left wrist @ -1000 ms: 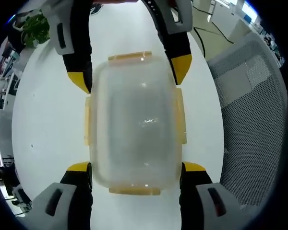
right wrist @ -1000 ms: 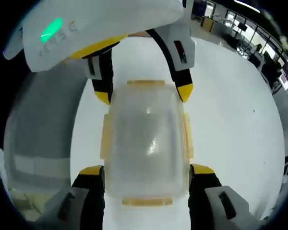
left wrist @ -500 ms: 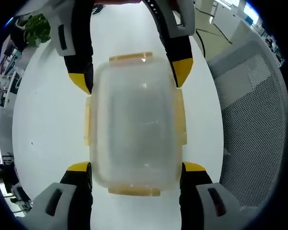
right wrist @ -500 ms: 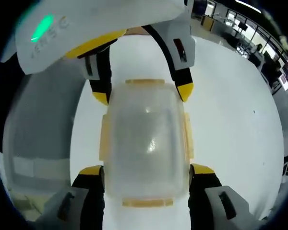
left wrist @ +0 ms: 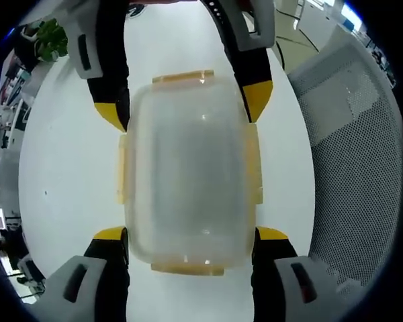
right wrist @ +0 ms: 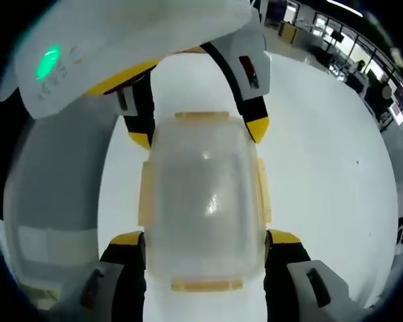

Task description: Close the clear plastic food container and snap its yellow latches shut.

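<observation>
Clear plastic food container (left wrist: 188,171) resting on a white table (left wrist: 60,168), lid already down over the body, yellow latches (left wrist: 123,168) visible along all four edges. Straddled from opposite ends by both tools: left gripper (left wrist: 188,245) with jaws spread wide, tips just beside the near corners; right gripper (left wrist: 185,111) reaching in from the far end, likewise spread, tips just beside the far corners. Same arrangement mirrored in the right gripper view — container (right wrist: 205,194) between the right gripper (right wrist: 205,248) below and the left gripper (right wrist: 195,134) above. Neither pair clamped on anything; contact with the walls too close to call. Closing step judged done, latching step in hand — whether any latch is already snapped, impossible to tell from above. Next move likely calls for steadying the box with one tool and pressing a side latch (right wrist: 145,191) down and inward with the other until it seats. A mesh chair back (left wrist: 349,154) just beside the table.
</observation>
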`<state>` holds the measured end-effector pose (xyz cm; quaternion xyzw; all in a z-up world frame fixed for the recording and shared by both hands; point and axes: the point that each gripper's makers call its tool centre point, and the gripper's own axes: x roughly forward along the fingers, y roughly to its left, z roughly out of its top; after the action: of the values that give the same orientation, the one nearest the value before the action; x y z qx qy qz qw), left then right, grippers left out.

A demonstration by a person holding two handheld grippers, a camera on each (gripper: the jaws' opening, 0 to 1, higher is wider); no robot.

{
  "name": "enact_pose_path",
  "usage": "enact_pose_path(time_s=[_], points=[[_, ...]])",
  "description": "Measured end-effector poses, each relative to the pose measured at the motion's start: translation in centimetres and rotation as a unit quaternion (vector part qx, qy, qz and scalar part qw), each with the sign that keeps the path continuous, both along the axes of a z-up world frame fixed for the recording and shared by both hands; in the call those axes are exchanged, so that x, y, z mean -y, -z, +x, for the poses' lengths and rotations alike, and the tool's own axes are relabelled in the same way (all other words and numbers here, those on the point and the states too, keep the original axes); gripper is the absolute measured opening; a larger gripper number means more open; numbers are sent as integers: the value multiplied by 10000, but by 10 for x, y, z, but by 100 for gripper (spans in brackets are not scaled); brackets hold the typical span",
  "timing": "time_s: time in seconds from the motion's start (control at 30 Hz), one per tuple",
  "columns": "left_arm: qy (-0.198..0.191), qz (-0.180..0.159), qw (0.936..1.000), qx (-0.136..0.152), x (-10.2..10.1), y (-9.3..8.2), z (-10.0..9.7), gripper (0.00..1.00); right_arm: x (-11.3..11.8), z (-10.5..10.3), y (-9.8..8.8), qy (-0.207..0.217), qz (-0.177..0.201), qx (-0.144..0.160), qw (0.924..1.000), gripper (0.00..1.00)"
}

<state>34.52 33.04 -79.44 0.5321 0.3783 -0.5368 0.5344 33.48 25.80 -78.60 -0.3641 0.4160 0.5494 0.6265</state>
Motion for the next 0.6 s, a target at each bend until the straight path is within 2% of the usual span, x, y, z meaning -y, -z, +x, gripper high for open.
enact_pose_path(time_s=[0.6], points=[[26,-66,10000,10,-26,0,0,74,-28,0,1,108,-65,6,9999,72]])
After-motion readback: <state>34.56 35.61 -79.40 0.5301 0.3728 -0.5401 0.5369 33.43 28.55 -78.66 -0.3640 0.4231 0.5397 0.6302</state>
